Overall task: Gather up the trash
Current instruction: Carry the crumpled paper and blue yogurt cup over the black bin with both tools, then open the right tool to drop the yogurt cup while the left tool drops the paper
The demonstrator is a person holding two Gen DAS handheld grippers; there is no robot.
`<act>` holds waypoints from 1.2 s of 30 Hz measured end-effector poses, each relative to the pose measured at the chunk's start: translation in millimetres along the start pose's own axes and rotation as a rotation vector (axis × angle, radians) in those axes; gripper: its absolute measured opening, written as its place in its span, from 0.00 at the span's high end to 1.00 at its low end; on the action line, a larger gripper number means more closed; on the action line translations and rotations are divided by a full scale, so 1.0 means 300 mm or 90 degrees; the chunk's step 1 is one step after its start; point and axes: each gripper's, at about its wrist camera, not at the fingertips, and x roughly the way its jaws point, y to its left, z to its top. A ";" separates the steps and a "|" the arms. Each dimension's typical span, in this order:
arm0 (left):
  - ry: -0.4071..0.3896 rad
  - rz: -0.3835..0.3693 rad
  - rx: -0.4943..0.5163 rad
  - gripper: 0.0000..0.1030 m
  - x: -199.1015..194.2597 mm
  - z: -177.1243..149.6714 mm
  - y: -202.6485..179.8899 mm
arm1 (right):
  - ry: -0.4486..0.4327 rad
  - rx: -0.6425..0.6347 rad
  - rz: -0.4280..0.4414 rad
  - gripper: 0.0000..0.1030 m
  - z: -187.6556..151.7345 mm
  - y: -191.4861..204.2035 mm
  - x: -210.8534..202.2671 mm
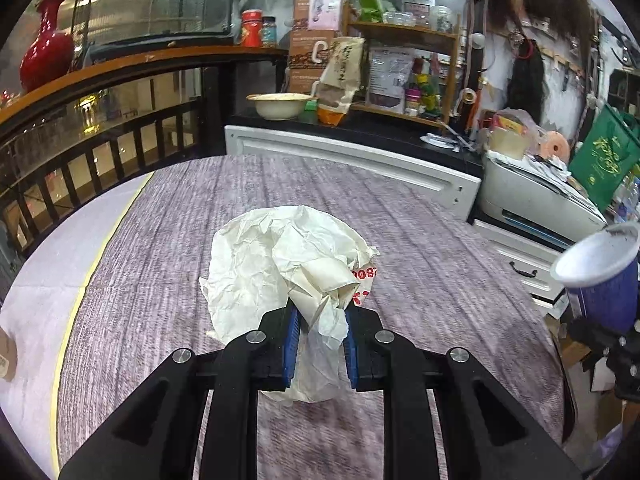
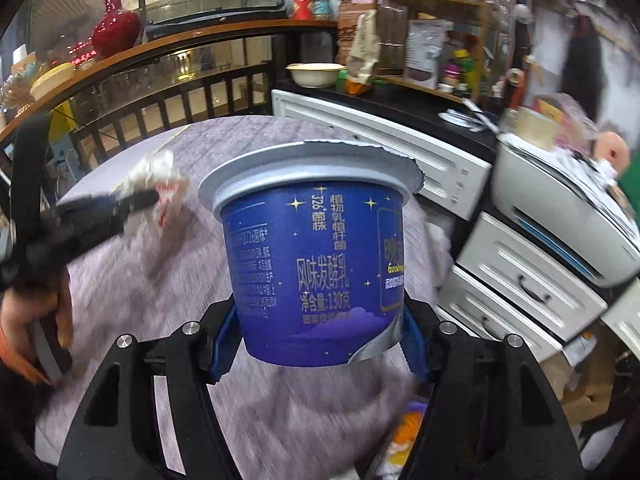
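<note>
One crumpled paper, one yogurt cup, two claws.

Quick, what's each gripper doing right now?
Left gripper: closed on the crumpled paper.
Right gripper: closed on the blue cup.

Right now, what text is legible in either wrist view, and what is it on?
"风味发酵乳", "净含量:130克", "J26", "Good...": blue yogurt cup held in the right gripper.
"0087", cut off, red: crumpled paper in the left gripper.
Cup's small side print, green bag lettering, shelf packages: too small or blurred.
</note>
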 end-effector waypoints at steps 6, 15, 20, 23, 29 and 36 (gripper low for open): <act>-0.012 -0.063 0.035 0.82 -0.093 -0.026 -0.174 | -0.015 0.047 -0.036 0.36 -0.151 -0.106 -0.112; -0.024 -0.192 0.110 0.82 -0.235 -0.101 -0.530 | 0.004 0.189 -0.097 0.36 -0.368 -0.334 -0.189; -0.007 -0.262 0.157 0.82 -0.273 -0.177 -0.729 | 0.034 0.251 -0.126 0.36 -0.499 -0.438 -0.175; 0.014 -0.300 0.182 0.81 -0.272 -0.233 -0.841 | 0.069 0.276 -0.136 0.36 -0.573 -0.484 -0.128; 0.064 -0.313 0.211 0.81 -0.208 -0.345 -0.957 | 0.152 0.317 -0.134 0.36 -0.708 -0.543 0.040; 0.122 -0.285 0.222 0.81 -0.115 -0.414 -0.967 | 0.219 0.331 -0.121 0.36 -0.797 -0.548 0.198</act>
